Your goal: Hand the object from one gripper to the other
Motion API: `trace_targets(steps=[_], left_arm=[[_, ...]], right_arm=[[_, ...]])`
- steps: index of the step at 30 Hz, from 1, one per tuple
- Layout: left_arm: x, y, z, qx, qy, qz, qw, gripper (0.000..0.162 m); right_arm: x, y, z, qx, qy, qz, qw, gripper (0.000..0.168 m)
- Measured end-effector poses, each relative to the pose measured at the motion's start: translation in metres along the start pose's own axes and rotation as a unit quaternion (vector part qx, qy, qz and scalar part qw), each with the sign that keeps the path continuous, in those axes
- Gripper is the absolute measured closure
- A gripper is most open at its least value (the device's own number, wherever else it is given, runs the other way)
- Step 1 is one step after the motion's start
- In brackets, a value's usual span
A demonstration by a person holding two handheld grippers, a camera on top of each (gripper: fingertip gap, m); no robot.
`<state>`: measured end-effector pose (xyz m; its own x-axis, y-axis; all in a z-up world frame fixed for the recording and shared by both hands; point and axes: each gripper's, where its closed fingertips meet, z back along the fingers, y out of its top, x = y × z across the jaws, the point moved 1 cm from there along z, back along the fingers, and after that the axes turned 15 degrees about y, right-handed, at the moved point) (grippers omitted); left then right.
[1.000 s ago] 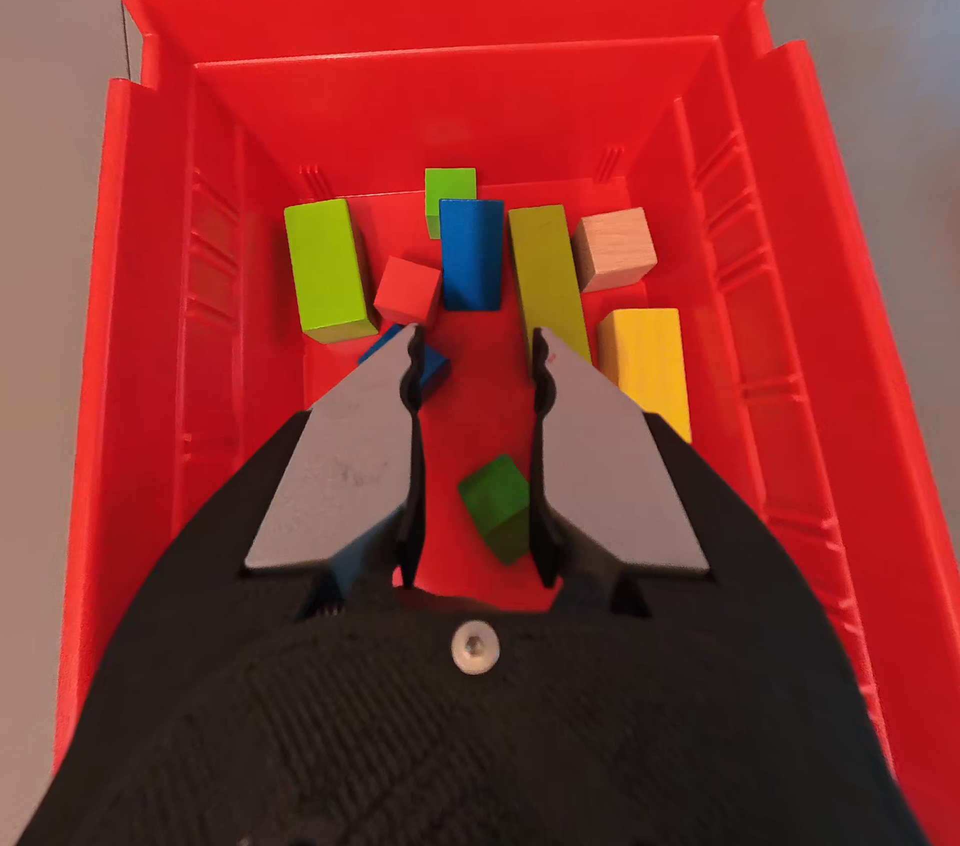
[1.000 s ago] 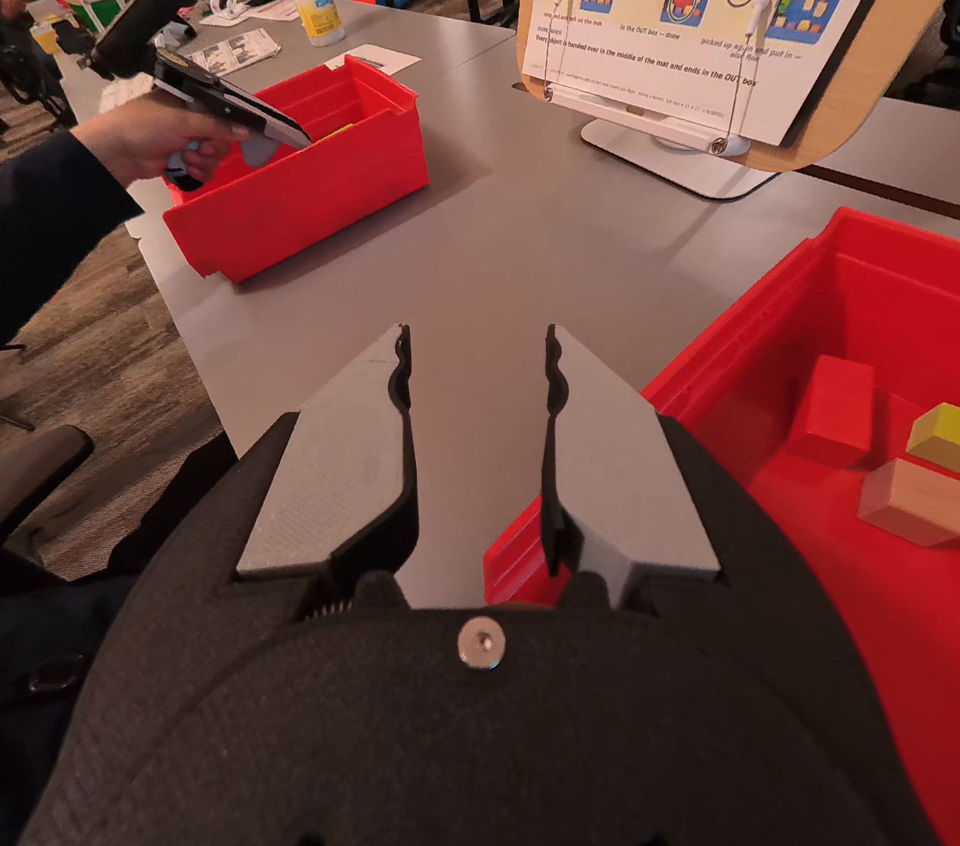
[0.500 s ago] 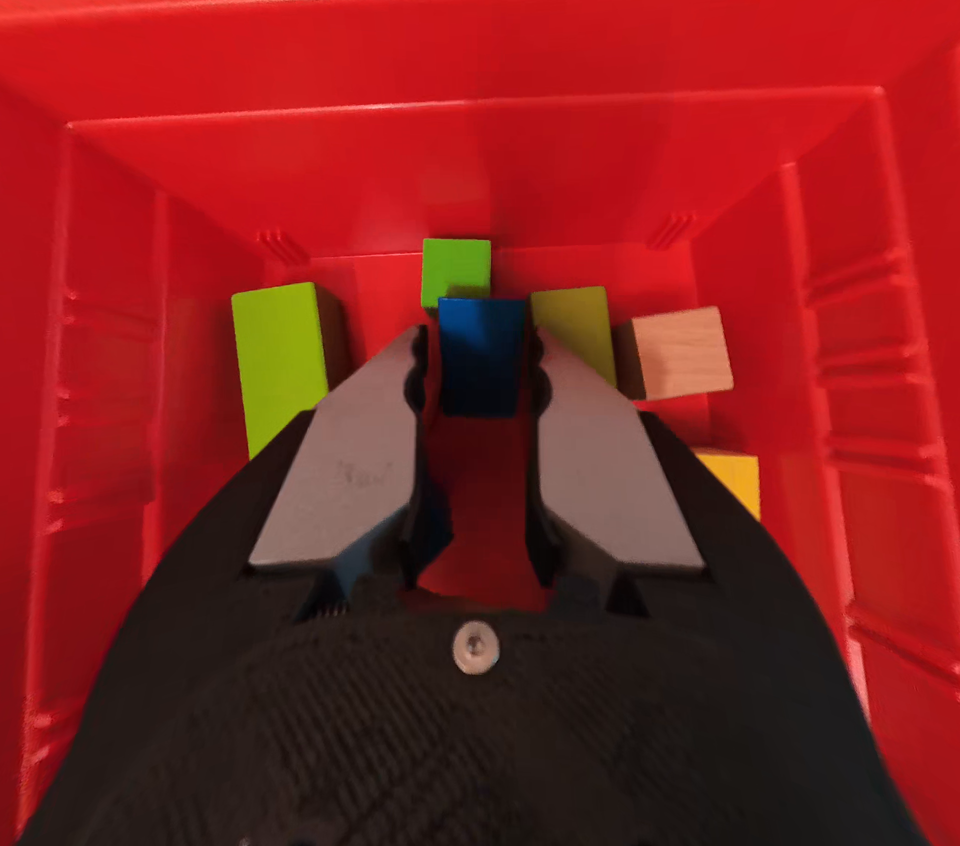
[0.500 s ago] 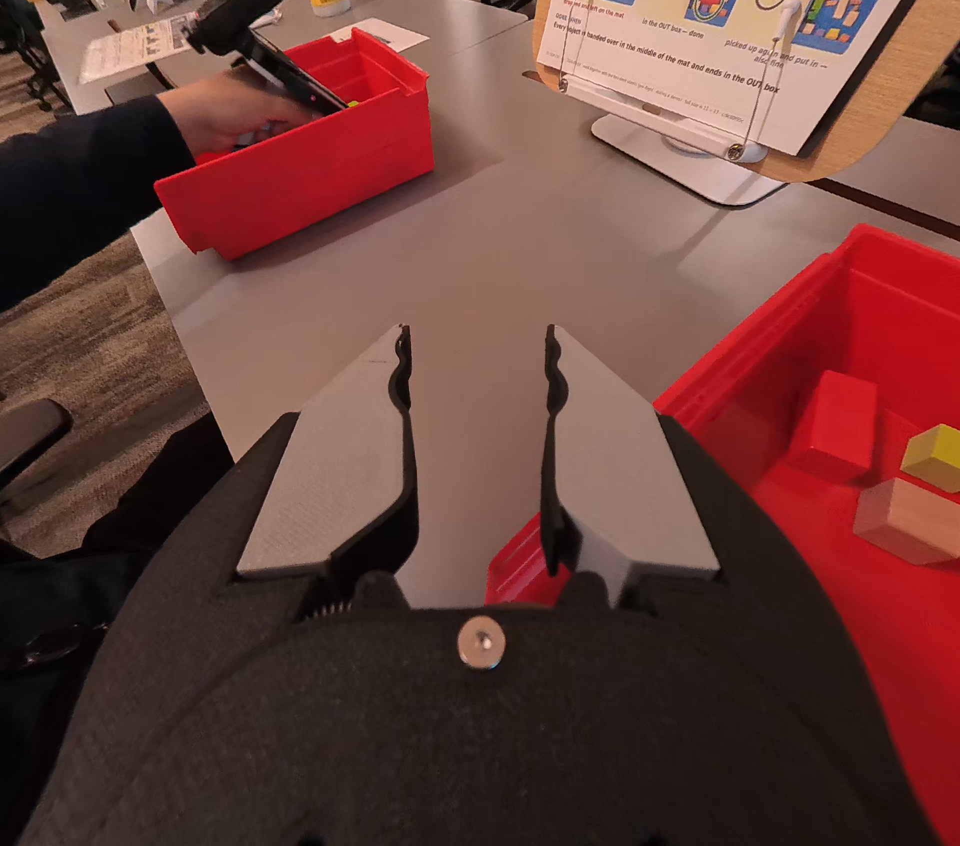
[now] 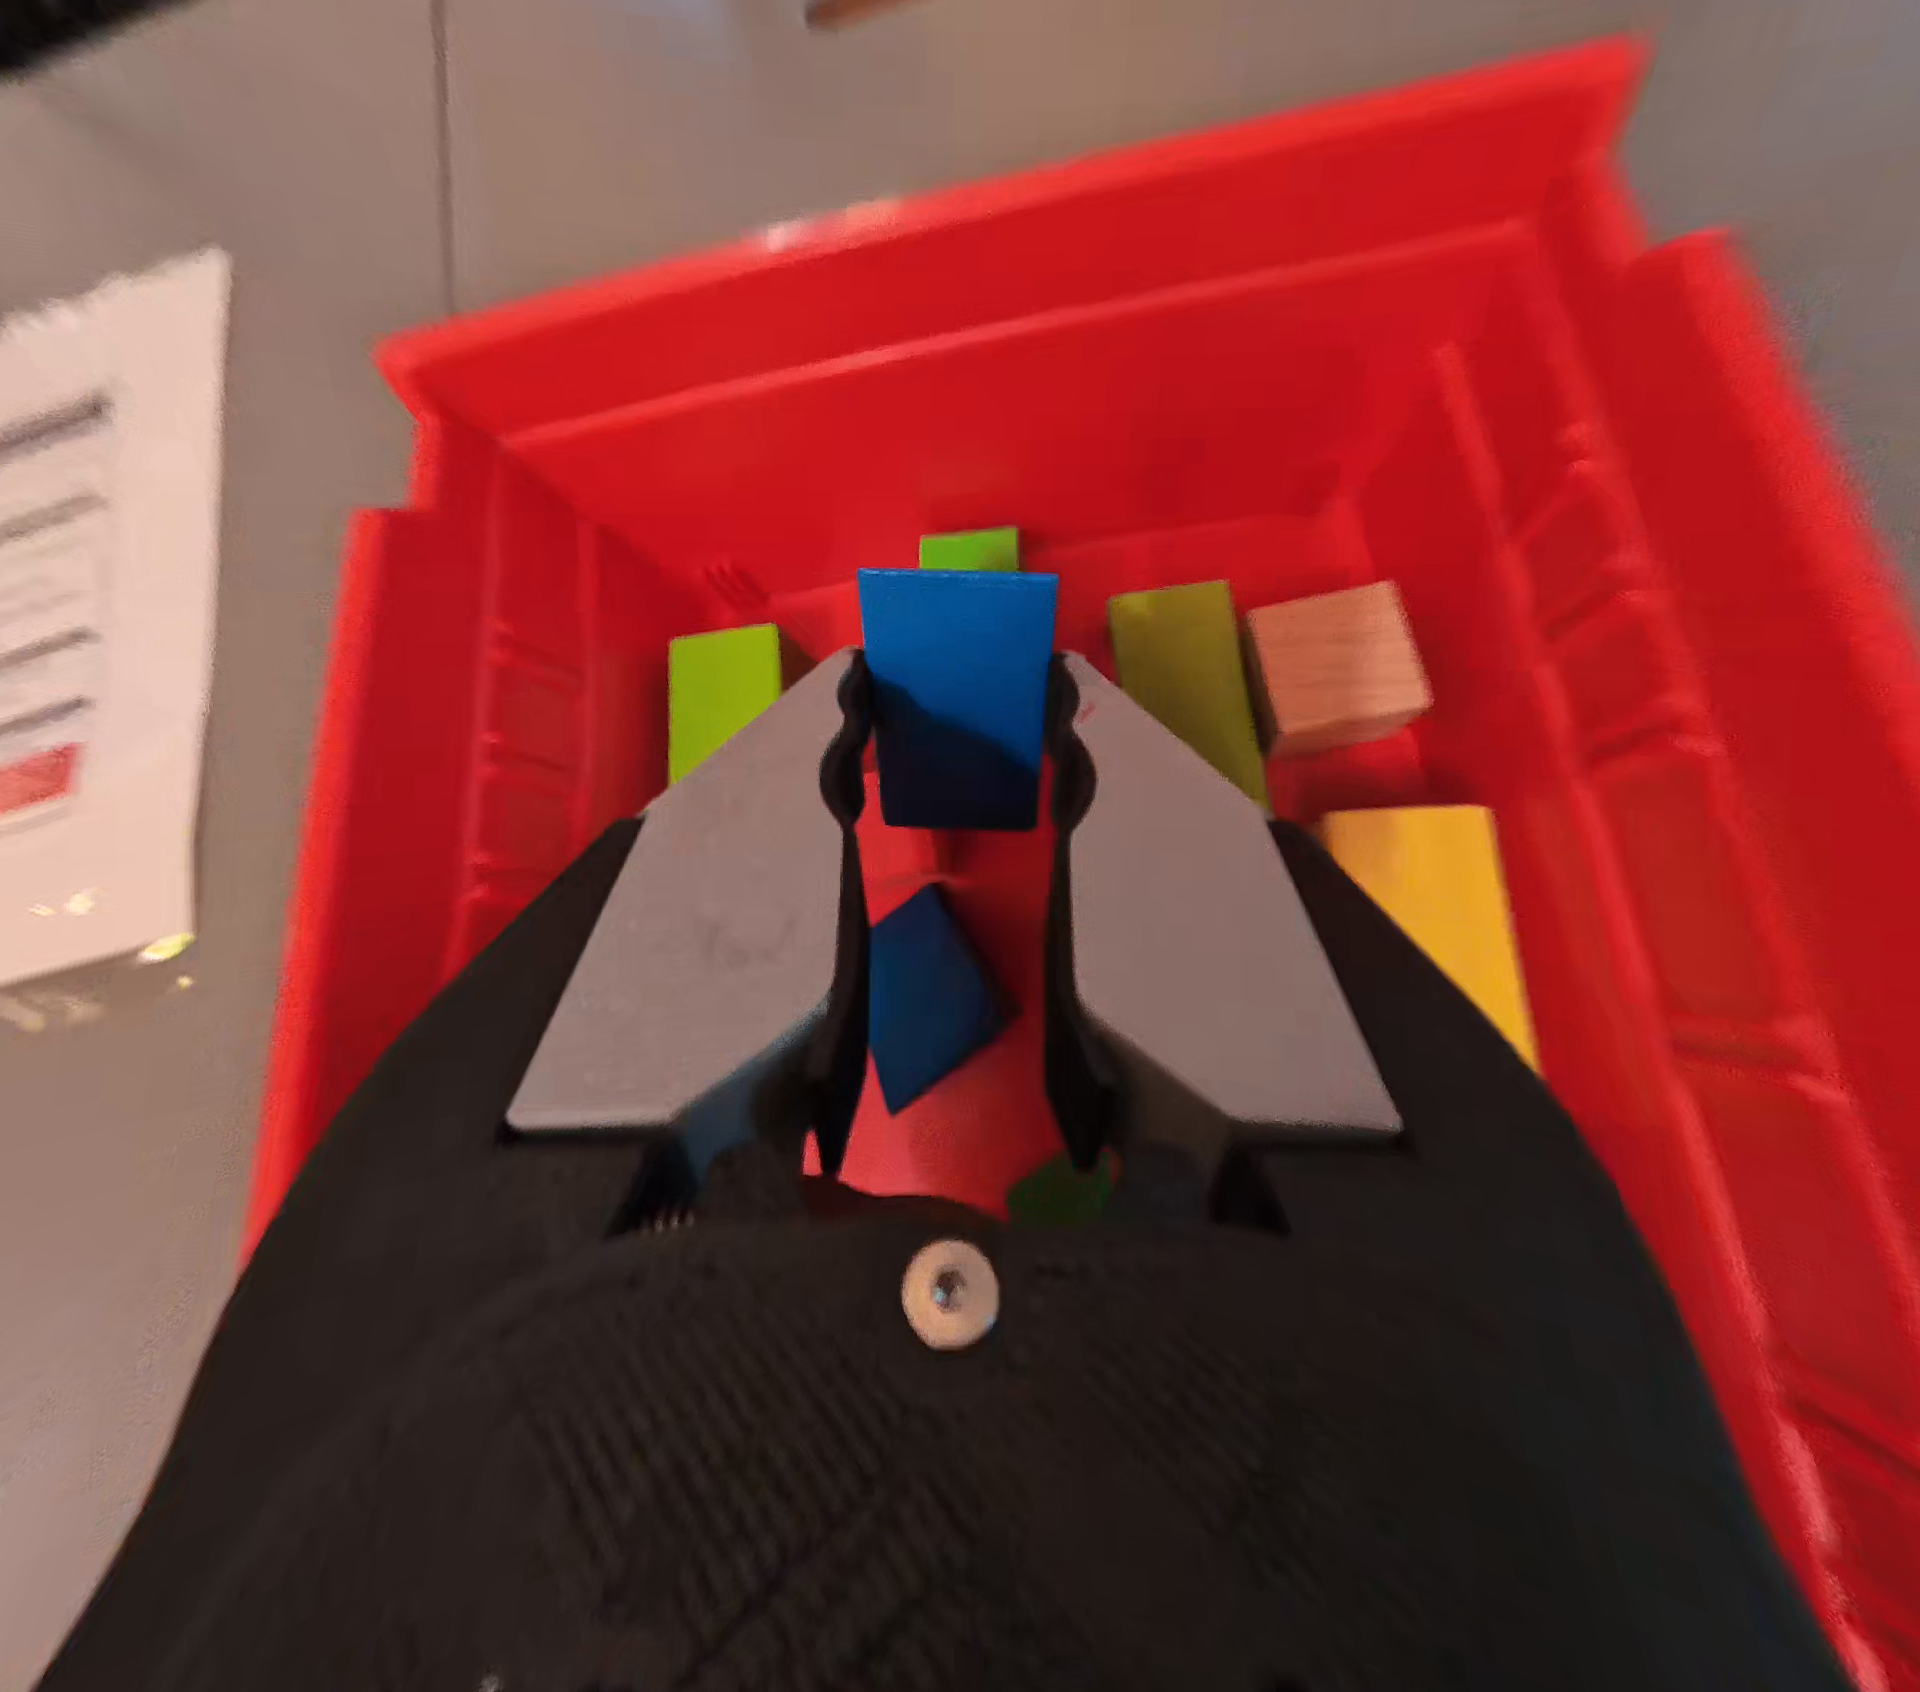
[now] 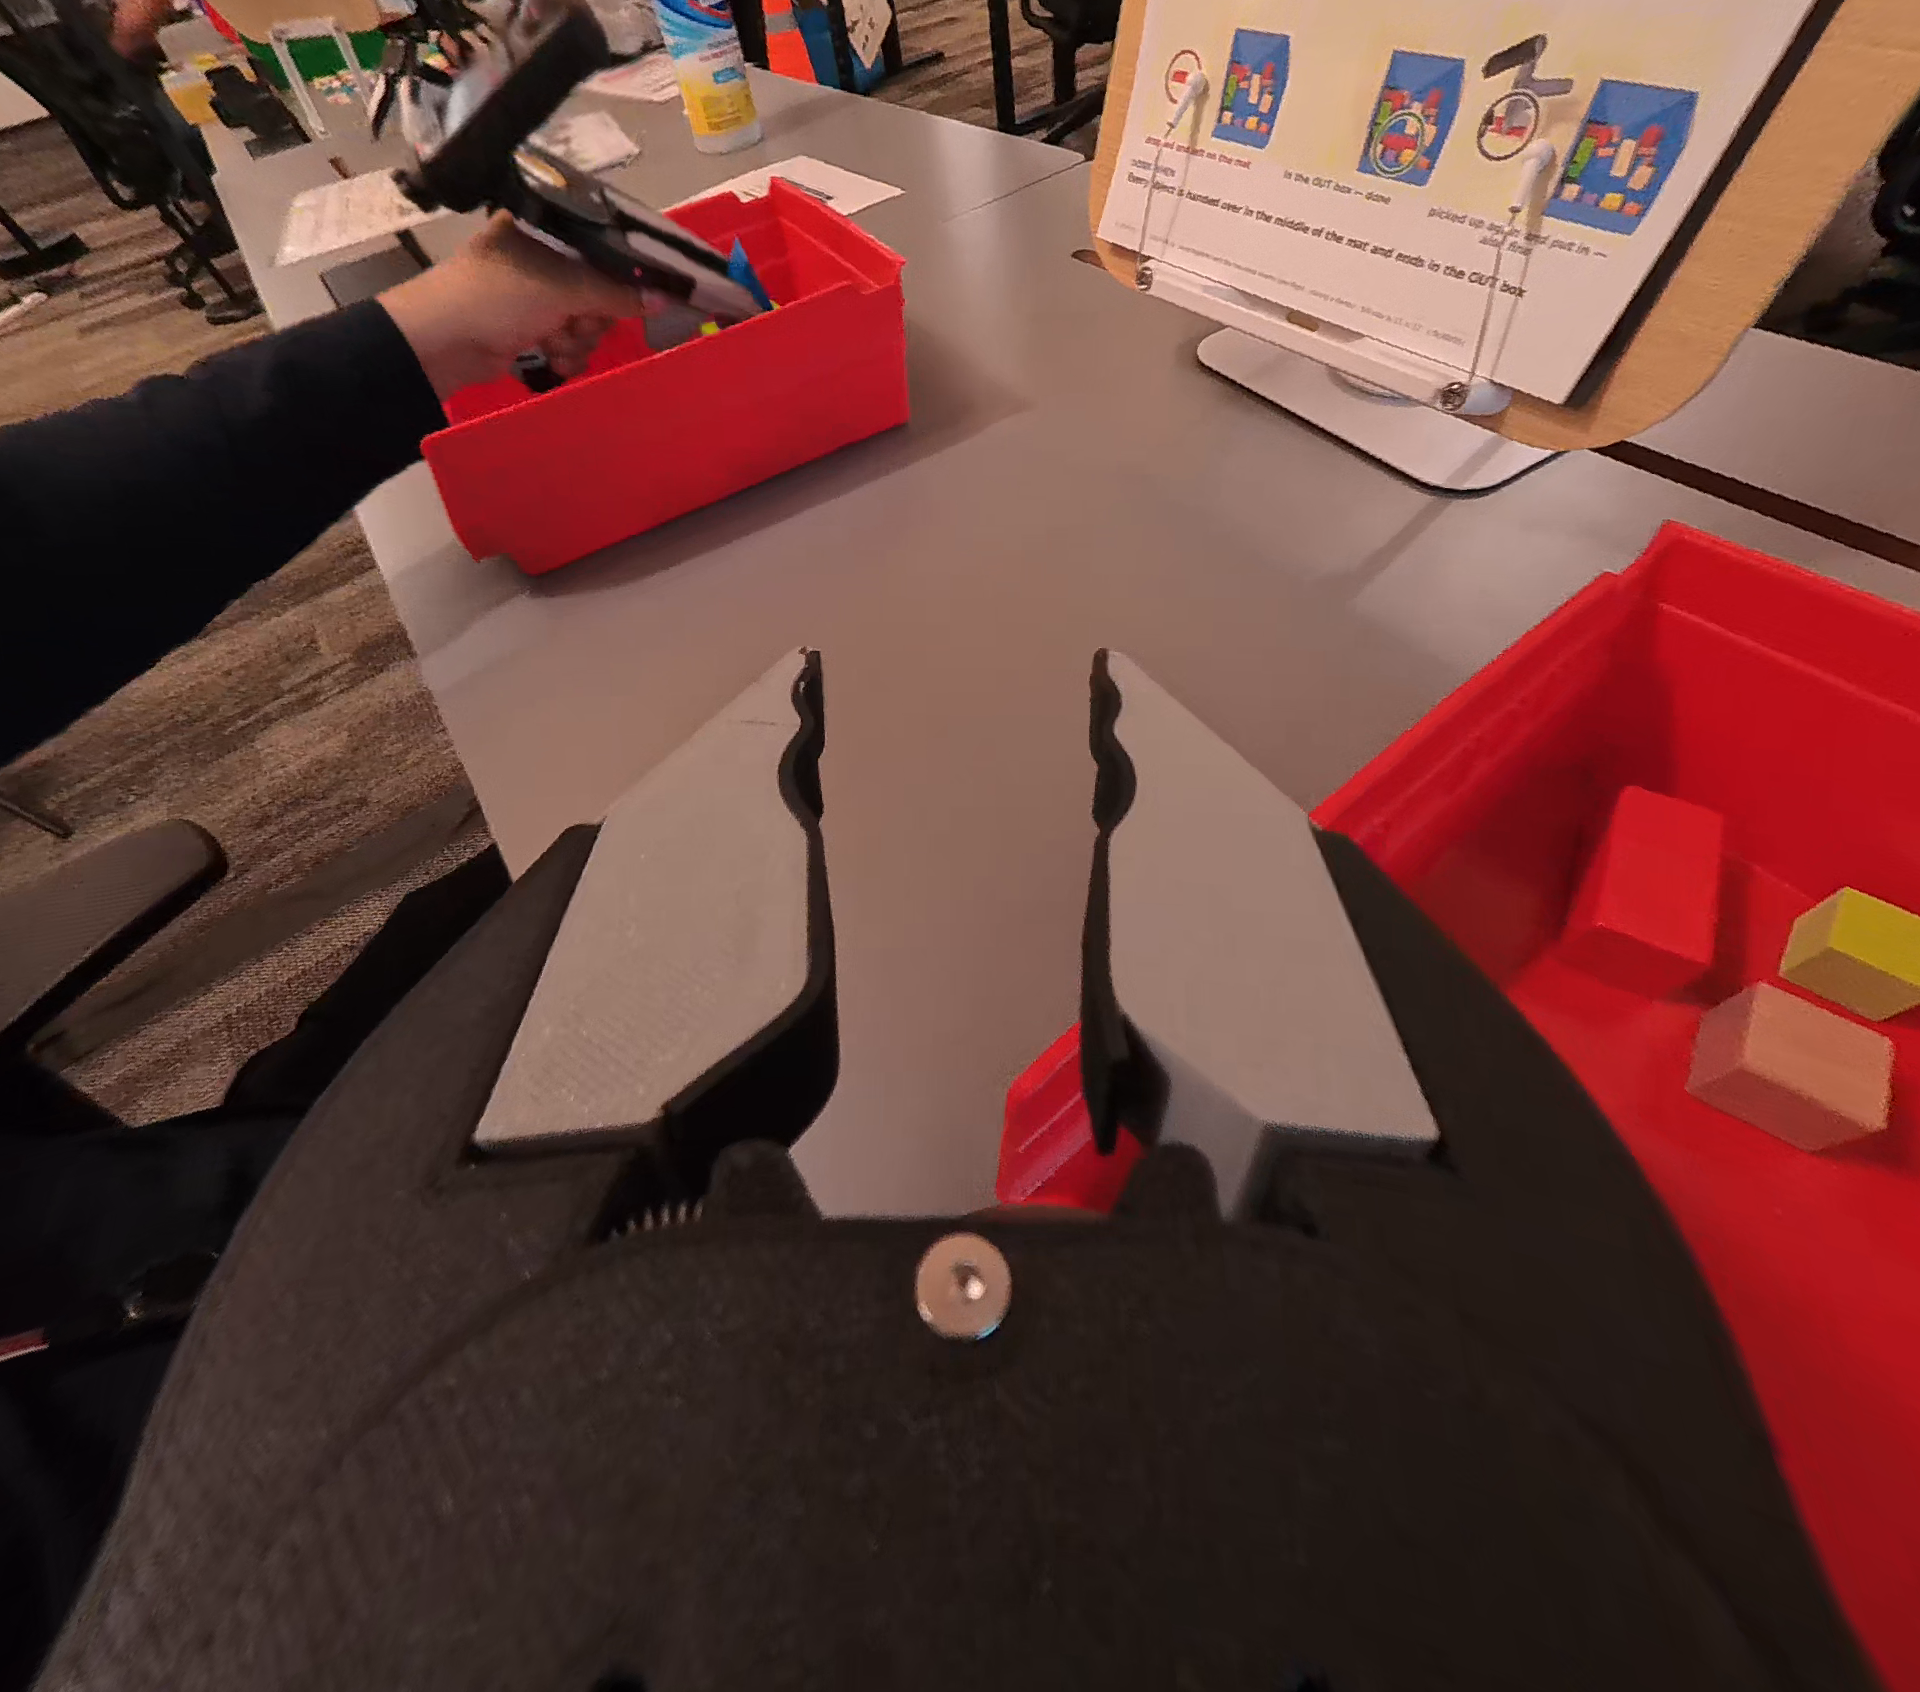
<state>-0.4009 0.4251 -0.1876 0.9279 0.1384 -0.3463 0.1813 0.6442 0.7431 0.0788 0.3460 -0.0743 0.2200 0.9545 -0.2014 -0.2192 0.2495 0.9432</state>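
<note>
blue block (image 5: 956,686) pinched between left gripper (image 5: 956,707) fingertips, held above left bin (image 5: 1039,416) with other blocks below it. right gripper (image 6: 956,738) open, empty, over grey table (image 6: 1039,520), beside right bin (image 6: 1558,728). instruction board (image 6: 1455,84) behind.

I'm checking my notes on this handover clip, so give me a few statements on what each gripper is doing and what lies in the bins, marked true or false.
1. The left gripper is clamped on a blue block. True.
2. The right gripper holds a red block. False: it is open and empty, over the grey table.
3. The bin by the right gripper holds a red block. True.
4. The yellow block lies outside the left bin. False: it lies inside.
</note>
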Motion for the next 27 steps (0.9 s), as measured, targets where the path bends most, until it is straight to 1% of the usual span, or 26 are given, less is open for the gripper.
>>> trace_targets(steps=[3, 5, 6, 9, 11, 13, 14, 15, 16, 20, 21, 23, 25, 27], left_arm=[[0.005, 0.027, 0.051, 0.104, -0.006, -0.030, 0.994, 0.131], [0.025, 0.042, 0.098, 0.189, -0.029, -0.069, 0.979, 0.131], [0.043, 0.047, 0.126, 0.235, -0.057, -0.088, 0.966, 0.131], [0.109, 0.044, 0.215, 0.327, -0.195, -0.103, 0.919, 0.131], [0.149, 0.035, 0.266, 0.350, -0.303, -0.075, 0.883, 0.131], [0.183, 0.025, 0.307, 0.357, -0.403, -0.048, 0.841, 0.131], [0.196, 0.018, 0.319, 0.355, -0.430, -0.049, 0.829, 0.131], [0.209, 0.012, 0.327, 0.352, -0.443, -0.055, 0.823, 0.131], [0.219, 0.009, 0.332, 0.352, -0.442, -0.063, 0.823, 0.131], [0.252, -0.002, 0.336, 0.329, -0.412, -0.122, 0.841, 0.131], [0.259, -0.004, 0.341, 0.331, -0.414, -0.131, 0.838, 0.131], [0.272, -0.011, 0.355, 0.321, -0.445, -0.140, 0.824, 0.131], [0.280, -0.018, 0.366, 0.311, -0.477, -0.148, 0.809, 0.131], [0.284, -0.022, 0.378, 0.293, -0.522, -0.133, 0.790, 0.131]], right_arm=[[-0.012, 0.000, -0.009, -0.004, 0.025, 0.002, 1.000, 0.119], [-0.024, -0.001, -0.019, -0.011, 0.051, 0.005, 0.999, 0.118], [-0.032, -0.001, -0.024, -0.014, 0.067, 0.008, 0.998, 0.118], [-0.066, 0.000, -0.039, -0.019, 0.129, 0.028, 0.991, 0.113], [-0.094, 0.004, -0.047, -0.013, 0.176, 0.050, 0.983, 0.111], [-0.125, 0.007, -0.052, -0.005, 0.223, 0.074, 0.972, 0.111], [-0.139, 0.008, -0.054, -0.002, 0.241, 0.086, 0.967, 0.111], [-0.150, 0.008, -0.056, -0.002, 0.252, 0.097, 0.963, 0.111], [-0.159, 0.008, -0.058, -0.003, 0.258, 0.108, 0.960, 0.110], [-0.173, 0.003, -0.064, -0.015, 0.246, 0.148, 0.958, 0.111], [-0.173, 0.001, -0.065, -0.019, 0.242, 0.155, 0.958, 0.111], [-0.174, -0.003, -0.068, -0.024, 0.246, 0.160, 0.956, 0.112], [-0.180, -0.004, -0.069, -0.021, 0.270, 0.159, 0.949, 0.114], [-0.188, -0.007, -0.069, -0.022, 0.299, 0.161, 0.940, 0.115]])
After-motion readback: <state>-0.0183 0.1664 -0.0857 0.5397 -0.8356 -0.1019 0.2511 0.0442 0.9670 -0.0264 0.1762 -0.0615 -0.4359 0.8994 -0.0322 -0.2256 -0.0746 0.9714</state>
